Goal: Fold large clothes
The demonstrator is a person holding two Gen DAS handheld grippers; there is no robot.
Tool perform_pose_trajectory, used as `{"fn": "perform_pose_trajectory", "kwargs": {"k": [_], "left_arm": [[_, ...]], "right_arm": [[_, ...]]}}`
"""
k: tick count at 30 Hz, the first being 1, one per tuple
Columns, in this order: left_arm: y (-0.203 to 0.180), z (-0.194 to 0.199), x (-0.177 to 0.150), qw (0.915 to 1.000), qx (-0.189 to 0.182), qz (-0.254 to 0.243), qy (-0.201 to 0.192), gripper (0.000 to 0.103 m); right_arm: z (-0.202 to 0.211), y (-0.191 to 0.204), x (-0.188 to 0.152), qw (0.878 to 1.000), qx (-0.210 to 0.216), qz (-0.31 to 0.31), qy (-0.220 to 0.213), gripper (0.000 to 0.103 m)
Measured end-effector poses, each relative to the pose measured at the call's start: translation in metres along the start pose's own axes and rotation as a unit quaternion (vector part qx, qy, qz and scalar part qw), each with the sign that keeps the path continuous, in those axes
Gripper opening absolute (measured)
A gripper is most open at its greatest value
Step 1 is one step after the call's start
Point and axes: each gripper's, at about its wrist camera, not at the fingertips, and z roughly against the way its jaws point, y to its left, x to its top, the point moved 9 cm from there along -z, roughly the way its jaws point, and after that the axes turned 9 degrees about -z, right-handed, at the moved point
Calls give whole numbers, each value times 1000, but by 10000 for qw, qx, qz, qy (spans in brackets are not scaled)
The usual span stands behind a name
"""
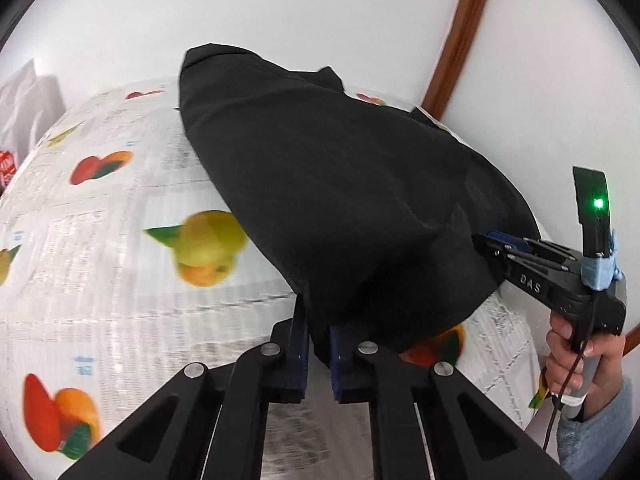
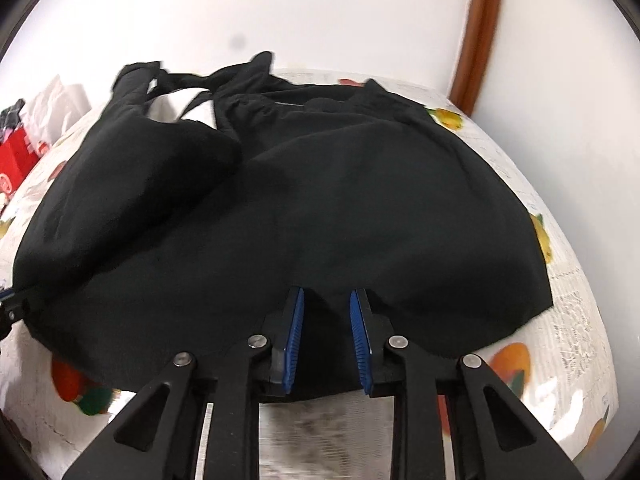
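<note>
A large black garment (image 1: 340,200) lies on a table covered with a fruit-print cloth (image 1: 100,240). My left gripper (image 1: 318,320) is shut on the garment's near edge and lifts it off the table. In the left wrist view my right gripper (image 1: 486,246) grips the garment's right corner. In the right wrist view the garment (image 2: 320,208) spreads wide, its left part folded over and raised. My right gripper (image 2: 326,320) has its blue pads (image 2: 294,332) apart with black cloth between them; the hold itself is unclear there.
A white wall and brown wooden trim (image 1: 460,40) stand behind the table. Red and white packages (image 2: 24,144) sit at the far left edge. My left gripper's tip (image 2: 10,308) shows at the left rim of the right wrist view.
</note>
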Motion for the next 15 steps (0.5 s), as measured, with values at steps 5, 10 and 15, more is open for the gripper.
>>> {"fn": "perform_pose_trajectory", "kwargs": {"k": [5,10,15], "left_arm": [[38,19,-7,9995,133,283,-59,8],[71,36,-18,9987,318,386,-12,8],[74,44,-25,9991,285,321,-10,9]], "right_arm": [[4,46,-3,9988,439,230,57,25],[10,91,-4,9943,878,591,120,25],[35,111,8,9877,1427,635,-108,52]]}}
